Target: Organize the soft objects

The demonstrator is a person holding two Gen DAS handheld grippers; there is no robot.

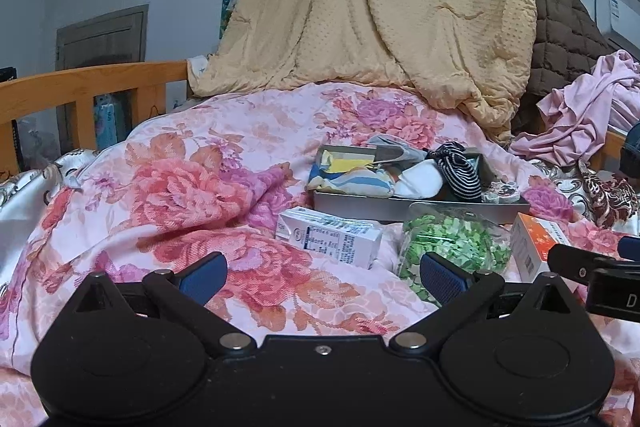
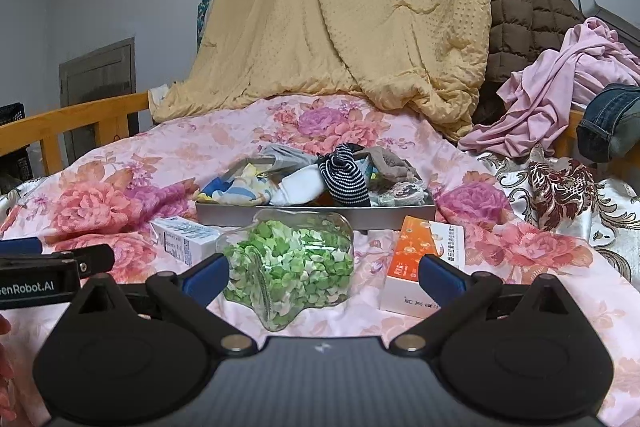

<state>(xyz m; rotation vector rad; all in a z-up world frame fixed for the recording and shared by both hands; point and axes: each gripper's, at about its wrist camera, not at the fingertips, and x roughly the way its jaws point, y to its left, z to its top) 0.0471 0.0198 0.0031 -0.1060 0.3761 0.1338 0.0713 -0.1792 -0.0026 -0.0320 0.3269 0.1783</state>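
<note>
Empty grippers (image 1: pixel 323 273) (image 2: pixel 323 273) (jaws wide) before jar (image 2: pixel 290 269)

Both of your wrist cameras sit low over the pink floral quilt (image 1: pixel 224 195), facing the draped tan blanket (image 1: pixel 380 7) at the bed's far end. Your left view looks from further left, with the shallow grey tray of socks (image 1: pixel 420 205) right of centre; your right view has that tray (image 2: pixel 316 213) centred, the clear jar of green paper bits (image 2: pixel 292 263) close ahead. Both share tray, jar and blanket.
</note>
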